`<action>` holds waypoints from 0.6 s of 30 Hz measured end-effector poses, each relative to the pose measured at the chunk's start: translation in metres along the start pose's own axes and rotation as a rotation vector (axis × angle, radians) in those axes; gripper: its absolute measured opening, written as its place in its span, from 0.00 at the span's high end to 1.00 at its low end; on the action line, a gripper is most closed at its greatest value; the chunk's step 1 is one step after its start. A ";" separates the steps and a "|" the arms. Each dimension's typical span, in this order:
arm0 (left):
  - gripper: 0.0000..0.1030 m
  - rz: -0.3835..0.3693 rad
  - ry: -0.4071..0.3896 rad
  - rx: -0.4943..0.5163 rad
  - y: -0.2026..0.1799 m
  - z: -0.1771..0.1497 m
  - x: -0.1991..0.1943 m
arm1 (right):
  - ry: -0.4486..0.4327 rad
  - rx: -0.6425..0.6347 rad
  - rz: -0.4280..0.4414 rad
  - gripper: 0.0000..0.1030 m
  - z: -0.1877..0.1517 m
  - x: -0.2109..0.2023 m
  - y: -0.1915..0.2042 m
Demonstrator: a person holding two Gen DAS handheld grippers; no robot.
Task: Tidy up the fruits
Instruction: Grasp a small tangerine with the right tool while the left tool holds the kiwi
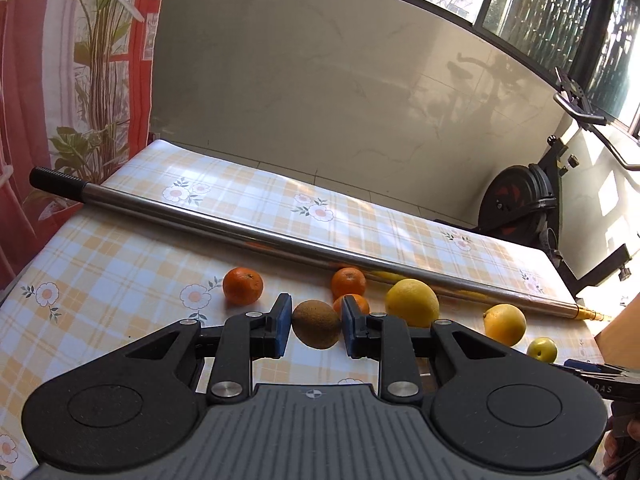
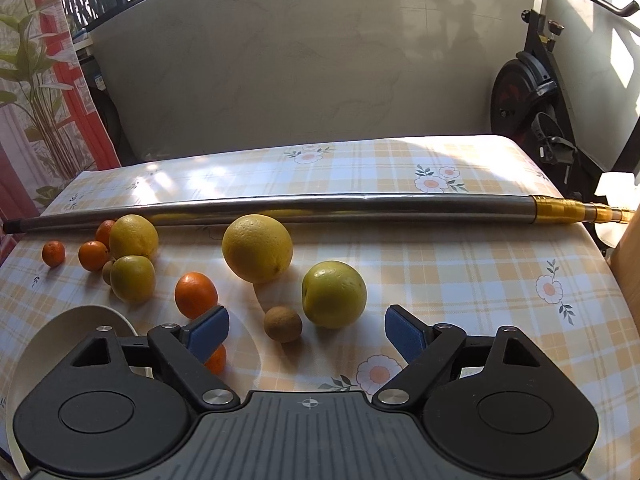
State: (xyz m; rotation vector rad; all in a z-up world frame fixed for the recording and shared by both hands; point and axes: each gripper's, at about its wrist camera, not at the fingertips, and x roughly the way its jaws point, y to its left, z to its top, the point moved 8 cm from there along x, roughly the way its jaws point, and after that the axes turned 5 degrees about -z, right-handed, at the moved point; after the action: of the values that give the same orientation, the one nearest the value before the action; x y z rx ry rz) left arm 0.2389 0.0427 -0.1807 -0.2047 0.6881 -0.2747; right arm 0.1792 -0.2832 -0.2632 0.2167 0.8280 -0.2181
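In the left wrist view my left gripper (image 1: 315, 322) has its blue pads (image 1: 282, 322) against both sides of a brown kiwi (image 1: 316, 323) that rests on the checked tablecloth (image 1: 100, 280). Three tangerines (image 1: 243, 286) and a big yellow citrus (image 1: 412, 302) lie just beyond it. In the right wrist view my right gripper (image 2: 307, 330) is open and empty. A second brown kiwi (image 2: 283, 324) and a yellow-green fruit (image 2: 334, 294) lie between and just beyond its fingers. A tangerine (image 2: 196, 294) and a large yellow citrus (image 2: 257, 248) lie further left.
A long steel pole (image 2: 304, 208) lies across the table behind the fruit. A white plate (image 2: 68, 332) sits at the near left in the right wrist view, with a tangerine (image 2: 218, 358) beside it. An exercise bike (image 2: 532, 92) stands past the table's right end.
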 end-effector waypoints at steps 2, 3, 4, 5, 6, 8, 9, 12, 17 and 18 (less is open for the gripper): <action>0.73 -0.017 -0.015 0.025 -0.012 -0.005 -0.008 | 0.019 0.015 0.026 0.39 -0.002 0.004 0.003; 0.73 -0.027 -0.018 0.037 -0.015 -0.005 -0.012 | 0.023 0.018 0.042 0.43 -0.003 0.005 0.005; 0.73 -0.035 -0.021 0.045 -0.020 -0.007 -0.015 | 0.023 0.018 0.054 0.46 -0.003 0.004 0.007; 0.73 -0.039 -0.021 0.051 -0.023 -0.009 -0.016 | 0.023 0.015 0.068 0.46 -0.004 0.004 0.010; 0.73 -0.043 -0.022 0.060 -0.027 -0.010 -0.017 | 0.024 0.011 0.080 0.47 -0.005 0.003 0.014; 0.73 -0.047 -0.022 0.074 -0.032 -0.013 -0.019 | 0.029 0.011 0.090 0.47 -0.006 0.003 0.017; 0.73 -0.050 -0.023 0.078 -0.035 -0.015 -0.020 | 0.034 0.012 0.103 0.47 -0.007 0.002 0.021; 0.73 -0.064 -0.017 0.077 -0.041 -0.020 -0.022 | 0.050 -0.001 0.140 0.47 -0.008 0.003 0.032; 0.73 -0.063 -0.007 0.073 -0.038 -0.018 -0.027 | 0.076 -0.030 0.183 0.53 -0.006 0.008 0.047; 0.73 -0.063 -0.007 0.072 -0.037 -0.018 -0.029 | 0.087 -0.030 0.182 0.55 -0.006 0.011 0.049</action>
State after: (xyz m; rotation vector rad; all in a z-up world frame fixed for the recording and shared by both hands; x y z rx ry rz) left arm 0.1993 0.0148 -0.1670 -0.1586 0.6644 -0.3582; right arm 0.1958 -0.2358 -0.2697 0.2729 0.8919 -0.0255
